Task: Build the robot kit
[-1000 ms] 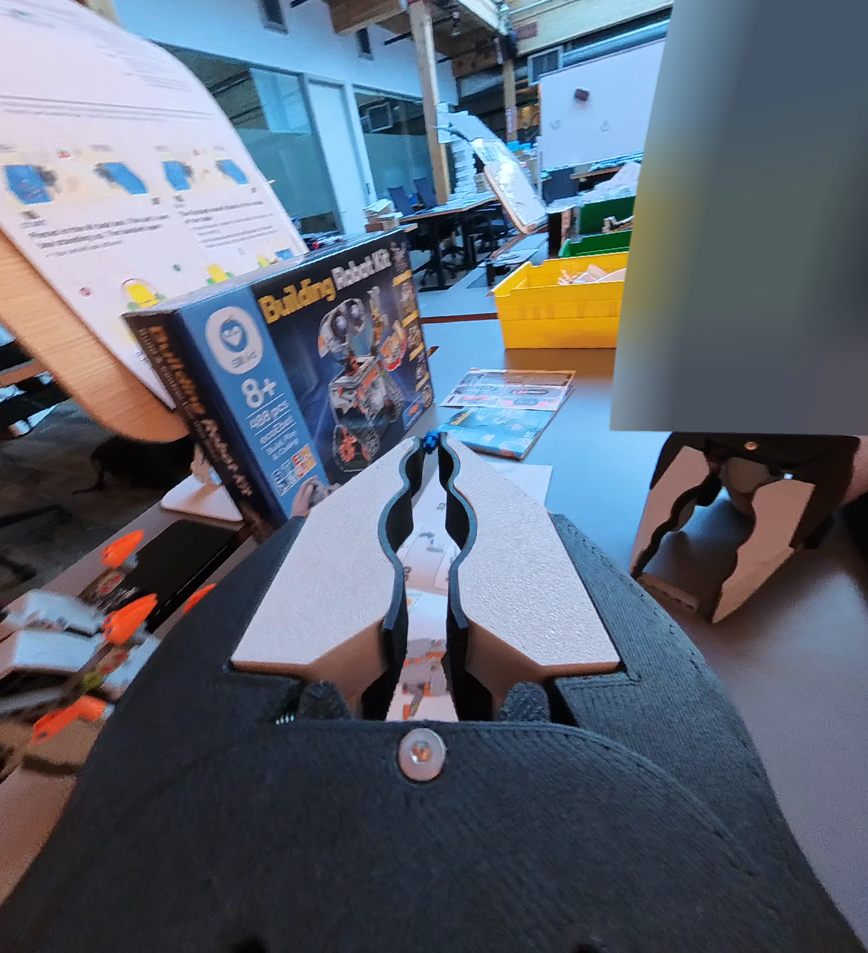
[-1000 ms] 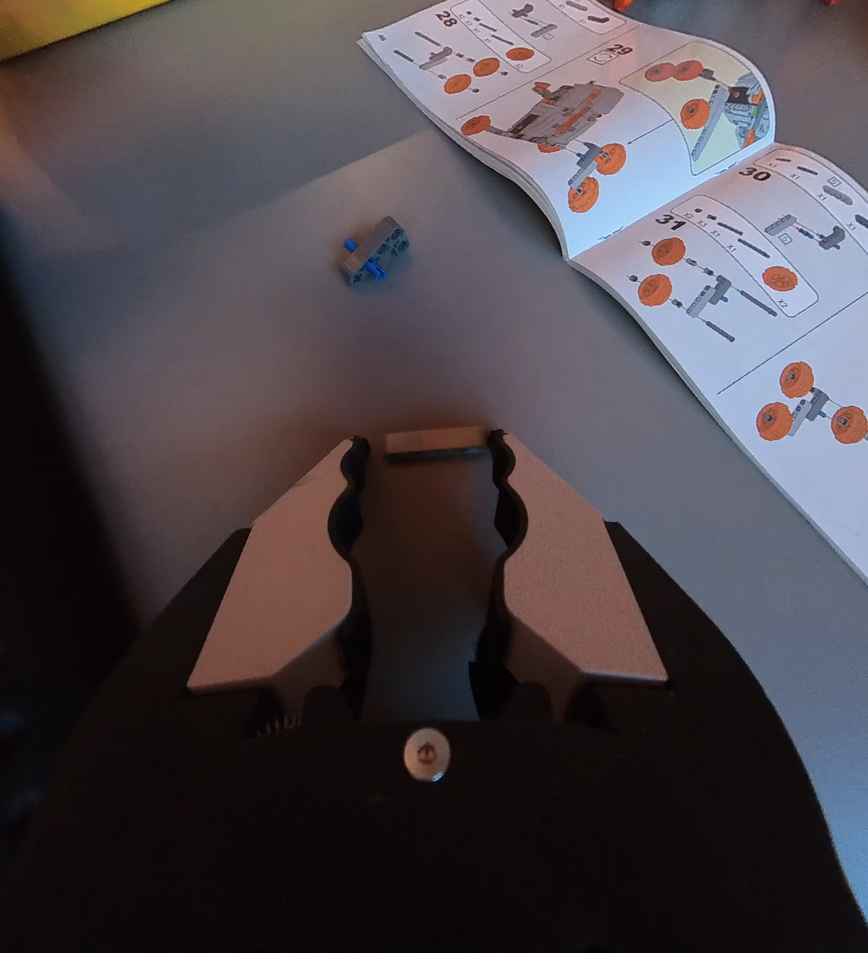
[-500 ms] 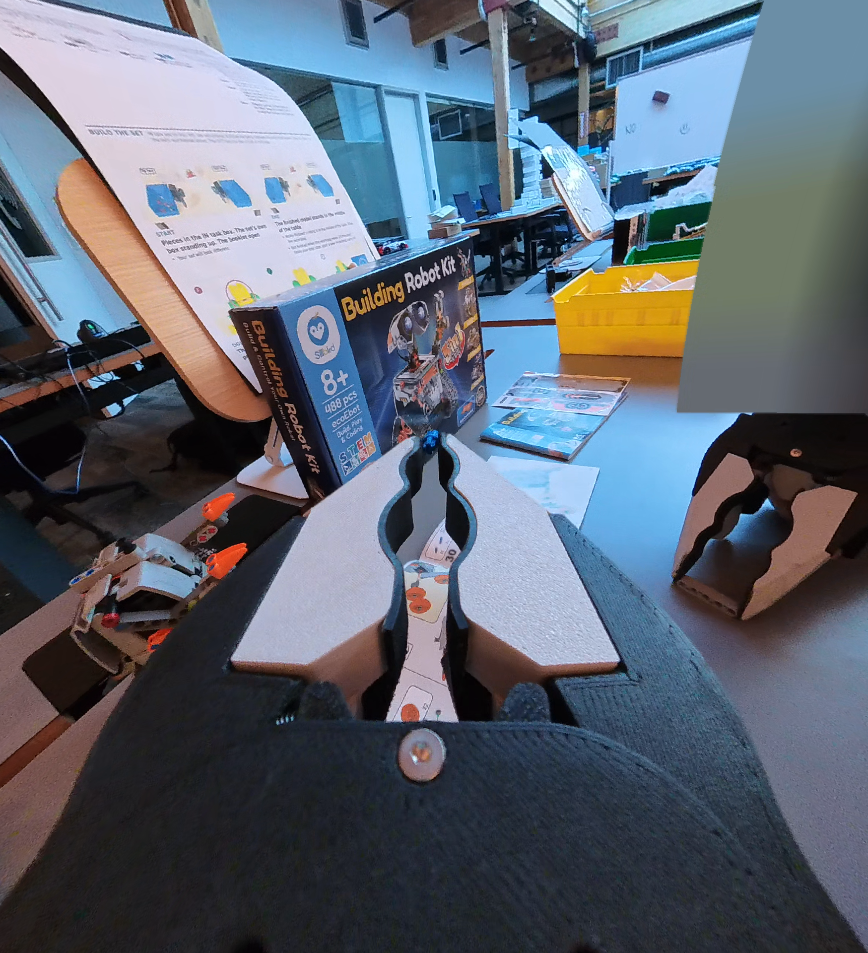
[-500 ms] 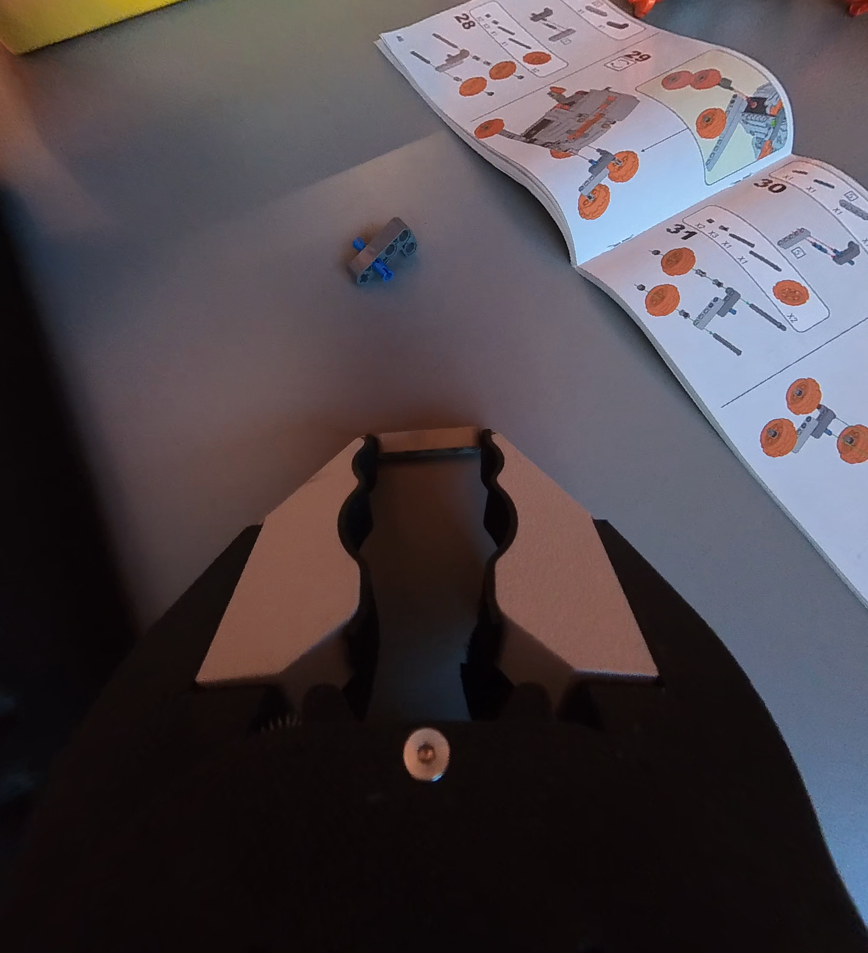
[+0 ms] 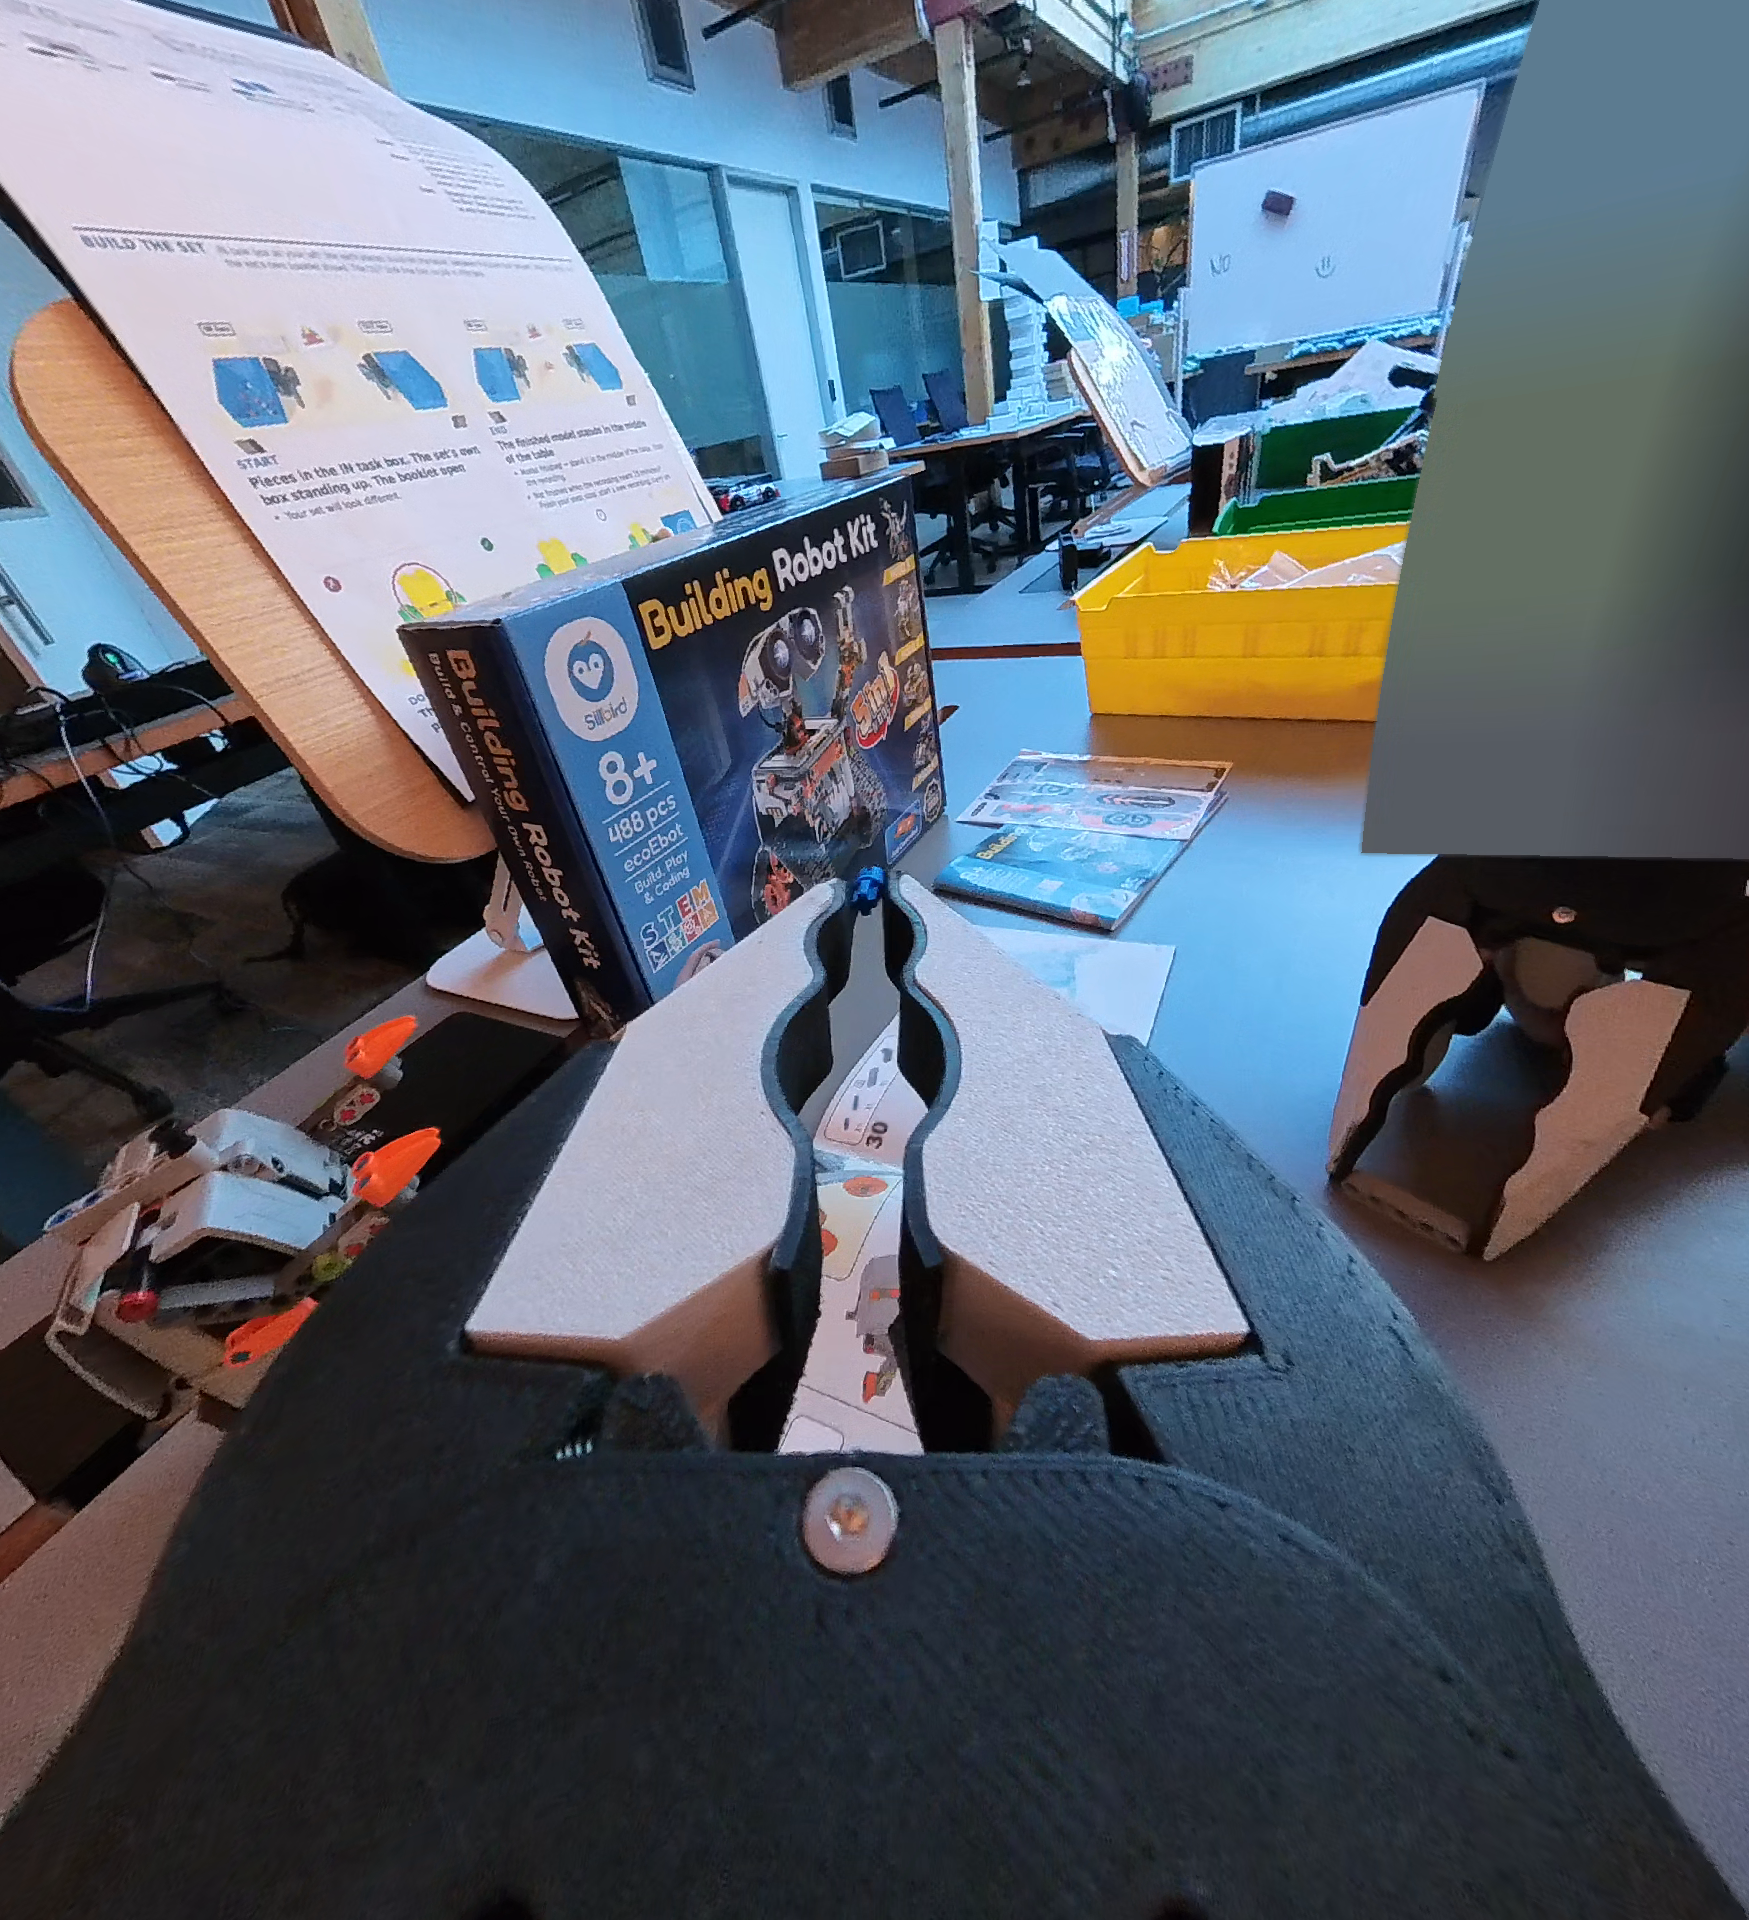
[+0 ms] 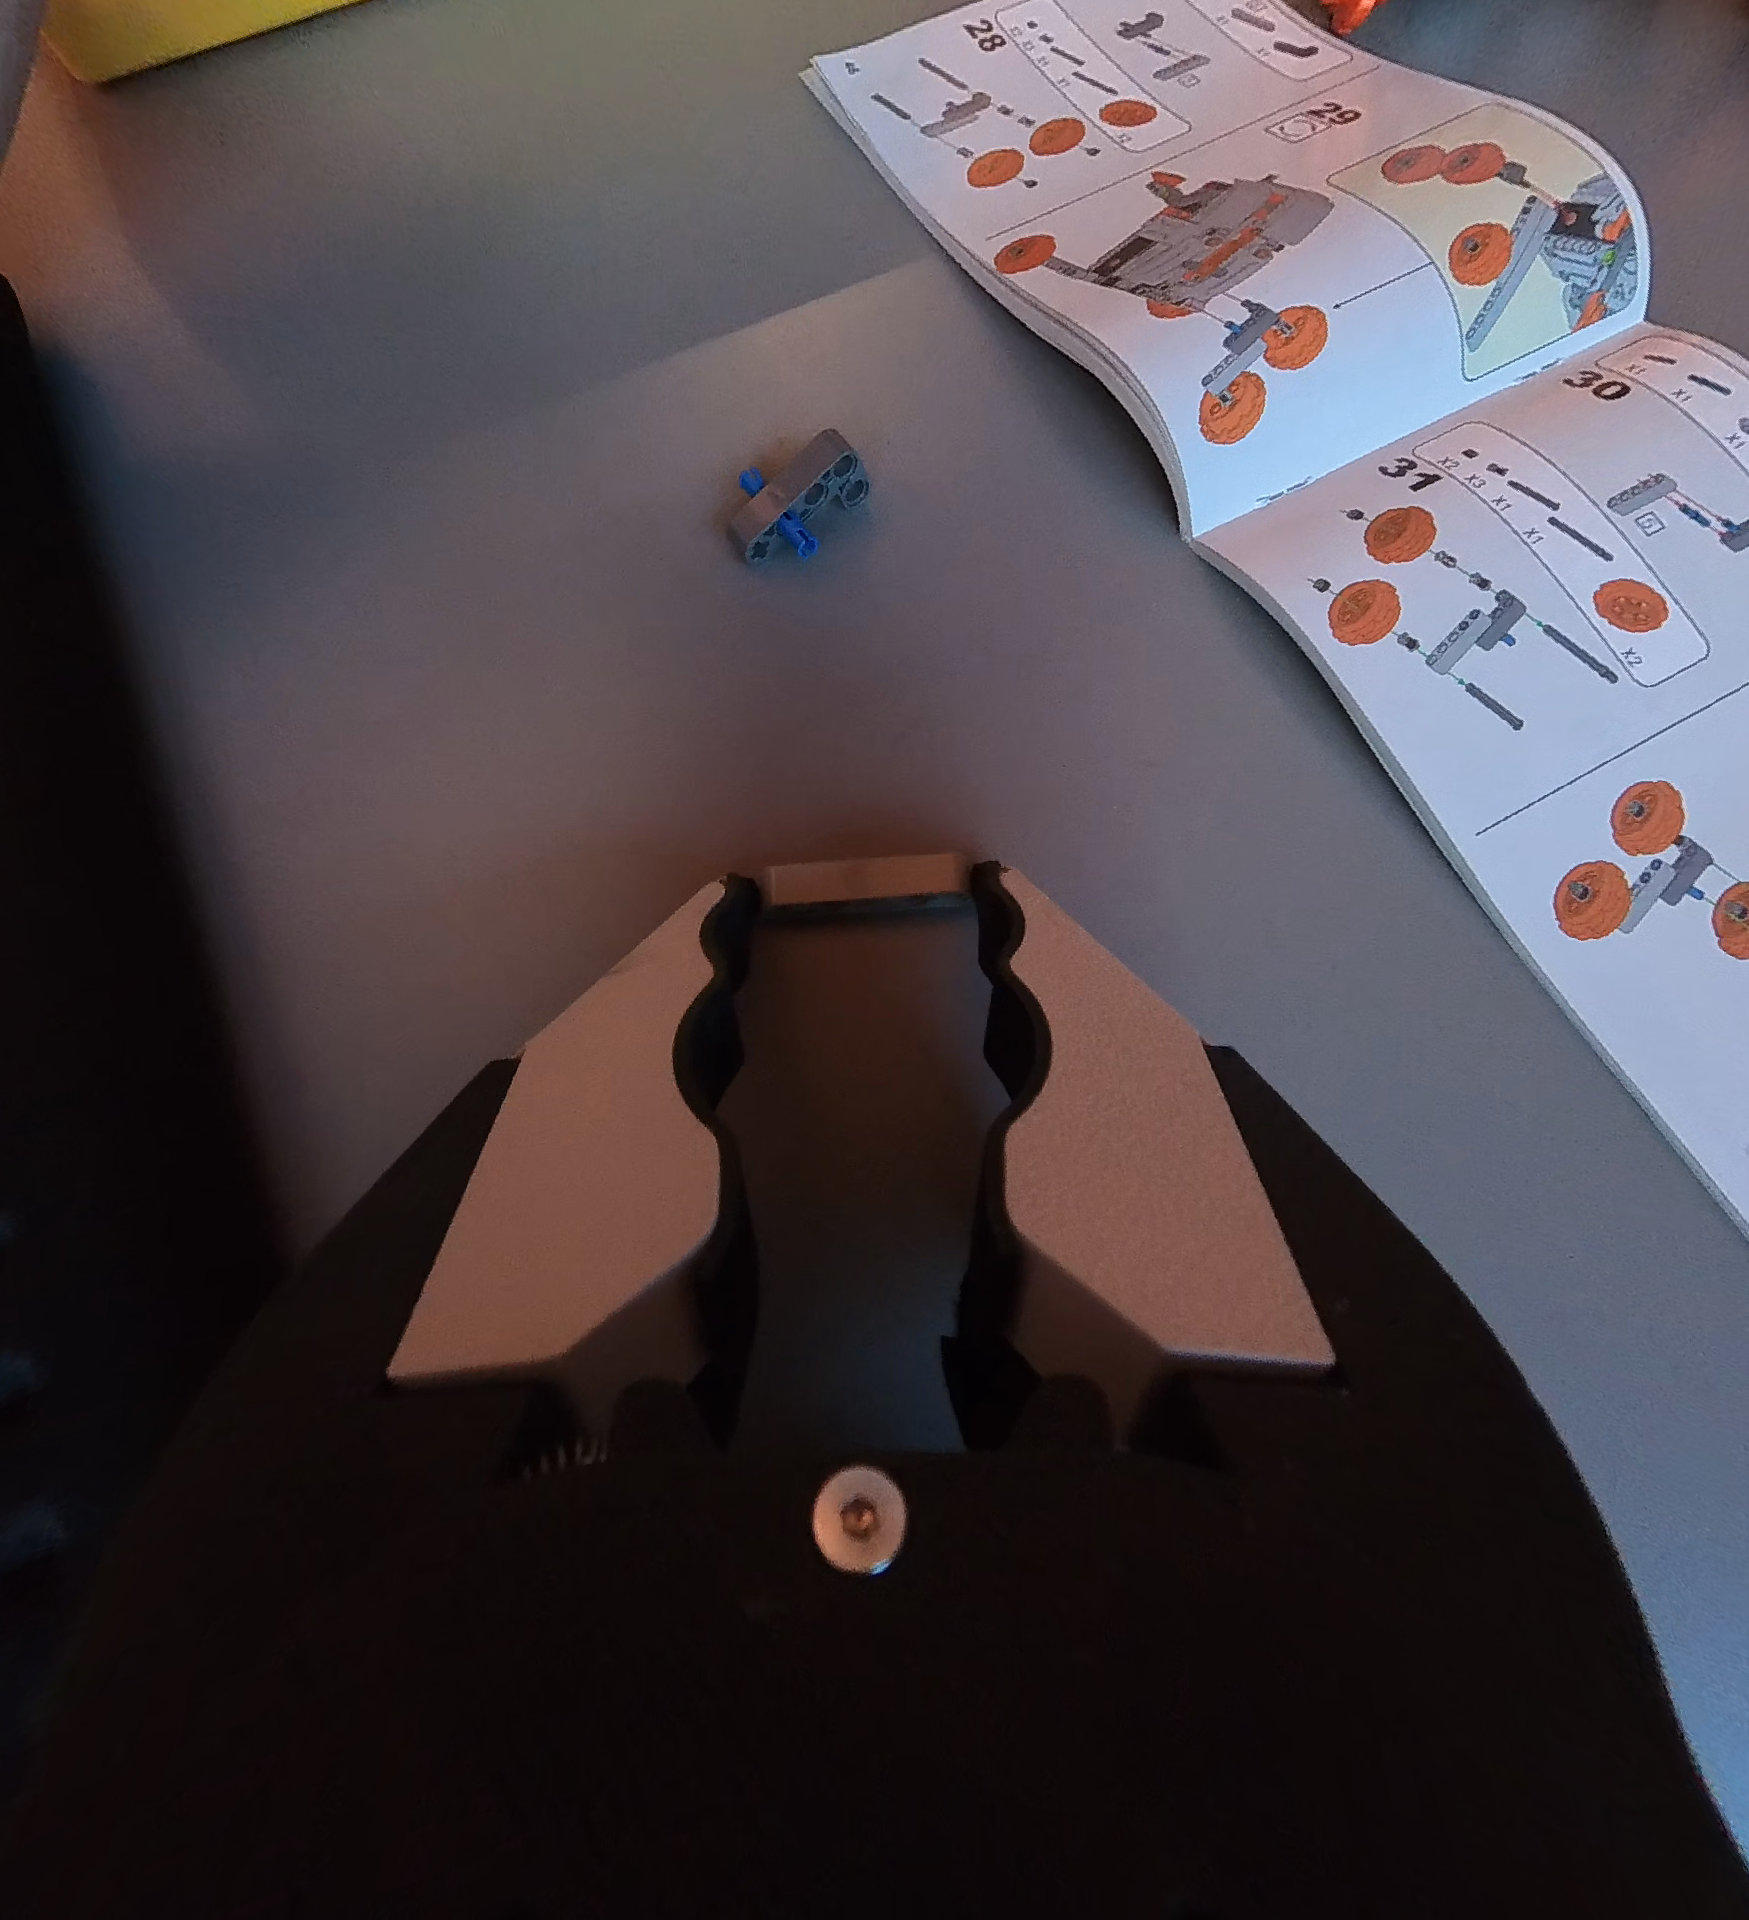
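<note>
My left gripper (image 5: 865, 906) is shut on a small blue pin (image 5: 865, 891) pinched at its fingertips, held above the open instruction booklet (image 5: 854, 1143). My right gripper (image 6: 865, 896) is shut on a short grey beam (image 6: 865, 878) held crosswise between its tips, low over the grey table (image 6: 434, 727). It also shows in the left wrist view (image 5: 1421, 1210), to the right of my left gripper. A small grey piece with blue pins (image 6: 797, 499) lies on the table ahead of the right gripper, left of the booklet (image 6: 1472, 468).
A blue kit box (image 5: 724, 748) stands ahead of the left gripper, with an instruction board (image 5: 330, 312) behind it. A partly built white and orange model (image 5: 226, 1216) lies at the left. Leaflets (image 5: 1088, 821) and a yellow bin (image 5: 1234, 644) sit farther back.
The left gripper has shifted with the blue pin, so the box and board now sit further right in its view. The right gripper's jaws narrowed slightly on the grey beam.
</note>
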`<state>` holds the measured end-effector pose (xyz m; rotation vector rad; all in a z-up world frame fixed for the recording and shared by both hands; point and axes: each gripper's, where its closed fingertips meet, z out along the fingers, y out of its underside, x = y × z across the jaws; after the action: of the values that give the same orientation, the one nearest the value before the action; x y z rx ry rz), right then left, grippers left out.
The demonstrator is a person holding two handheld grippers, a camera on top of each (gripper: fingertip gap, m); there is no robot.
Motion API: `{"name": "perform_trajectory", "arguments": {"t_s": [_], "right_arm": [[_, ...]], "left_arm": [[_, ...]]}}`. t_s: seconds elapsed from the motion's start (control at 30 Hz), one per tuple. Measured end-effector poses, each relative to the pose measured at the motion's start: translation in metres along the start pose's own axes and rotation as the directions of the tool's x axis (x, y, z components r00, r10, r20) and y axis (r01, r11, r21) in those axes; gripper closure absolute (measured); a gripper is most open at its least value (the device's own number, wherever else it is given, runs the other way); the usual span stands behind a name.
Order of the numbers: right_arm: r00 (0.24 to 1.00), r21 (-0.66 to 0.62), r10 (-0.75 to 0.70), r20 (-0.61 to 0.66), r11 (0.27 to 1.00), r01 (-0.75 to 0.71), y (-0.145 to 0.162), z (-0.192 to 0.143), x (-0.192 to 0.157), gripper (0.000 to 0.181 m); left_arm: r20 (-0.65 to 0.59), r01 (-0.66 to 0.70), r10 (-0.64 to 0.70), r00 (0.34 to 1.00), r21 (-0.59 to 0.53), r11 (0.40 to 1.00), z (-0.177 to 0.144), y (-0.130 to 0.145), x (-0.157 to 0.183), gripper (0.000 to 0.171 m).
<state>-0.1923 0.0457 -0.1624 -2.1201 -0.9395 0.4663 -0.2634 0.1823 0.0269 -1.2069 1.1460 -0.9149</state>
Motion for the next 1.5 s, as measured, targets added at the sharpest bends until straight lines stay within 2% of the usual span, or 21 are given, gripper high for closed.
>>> {"name": "perform_trajectory", "arguments": {"t_s": [0.43, 0.63, 0.93, 1.03, 1.1, 1.2, 1.33, 1.43, 1.5], "right_arm": [[1.000, 0.001, -0.024, 0.009, 1.000, 0.024, 0.000, -0.001, 0.001, 0.140], [0.999, 0.002, -0.032, 0.017, 0.999, 0.032, 0.001, -0.001, 0.001, 0.140], [0.999, 0.003, -0.038, 0.015, 0.999, 0.038, 0.000, -0.001, 0.000, 0.140], [0.998, 0.001, -0.026, 0.049, 1.000, 0.026, 0.001, -0.001, -0.004, 0.141], [0.999, 0.002, -0.023, 0.043, 1.000, 0.023, 0.001, -0.001, -0.003, 0.141], [0.994, 0.017, -0.104, -0.020, 0.994, 0.105, -0.003, -0.003, 0.001, 0.142], [0.958, 0.083, -0.259, -0.120, 0.959, 0.269, -0.027, -0.013, 0.006, 0.142], [0.858, 0.082, -0.443, -0.259, 0.875, 0.476, -0.070, -0.029, 0.027, 0.142], [0.837, 0.090, -0.467, -0.286, 0.857, 0.508, -0.100, -0.030, 0.042, 0.141]], "left_arm": [[-0.008, 0.000, 0.000, 1.000, -0.030, 1.000, 0.005, 0.004, 0.002, 0.169], [0.000, 0.069, -0.069, 0.998, -0.021, 0.997, 0.003, 0.003, -0.003, 0.169], [-0.012, 0.057, -0.058, 0.998, -0.052, 0.997, 0.007, 0.008, 0.000, 0.169], [-0.009, 0.062, -0.062, 0.998, -0.049, 0.997, 0.006, 0.007, -0.001, 0.169], [-0.006, 0.060, -0.060, 0.998, -0.048, 0.997, 0.006, 0.007, -0.001, 0.169], [-0.009, 0.062, -0.062, 0.998, -0.047, 0.997, 0.005, 0.005, -0.001, 0.169], [-0.017, 0.065, -0.066, 0.998, -0.051, 0.997, 0.005, 0.005, 0.000, 0.169], [-0.018, 0.069, -0.070, 0.997, -0.038, 0.997, 0.005, 0.002, 0.000, 0.169], [-0.015, 0.060, -0.061, 0.998, -0.037, 0.998, 0.004, 0.000, 0.001, 0.169]]}}
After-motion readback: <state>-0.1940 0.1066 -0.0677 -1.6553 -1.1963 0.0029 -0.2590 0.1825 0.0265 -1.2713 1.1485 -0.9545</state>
